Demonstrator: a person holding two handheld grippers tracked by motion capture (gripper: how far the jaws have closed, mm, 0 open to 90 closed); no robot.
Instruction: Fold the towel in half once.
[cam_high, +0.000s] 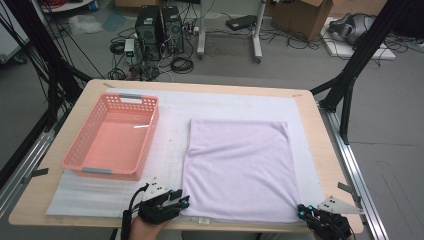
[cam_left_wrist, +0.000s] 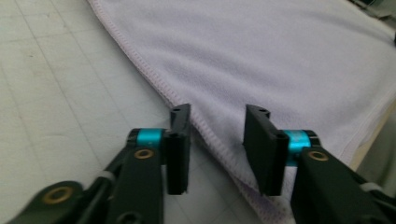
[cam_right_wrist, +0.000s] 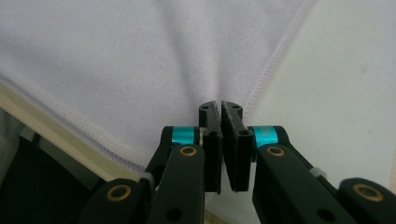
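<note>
Right gripper view: right gripper (cam_right_wrist: 219, 108) pinches towel (cam_right_wrist: 140, 60), left gripper (cam_left_wrist: 217, 119) agape

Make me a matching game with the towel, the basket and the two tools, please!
Things:
1. towel
2. basket
3. left tool
4. right tool

States:
A. pink, standing on the left of the table
B. jaws open, straddling the towel's hem
C. pale lilac, spread flat on the white mat
D. jaws shut, pinching a towel corner

Pairs: 1-C, 2-A, 3-B, 4-D
</note>
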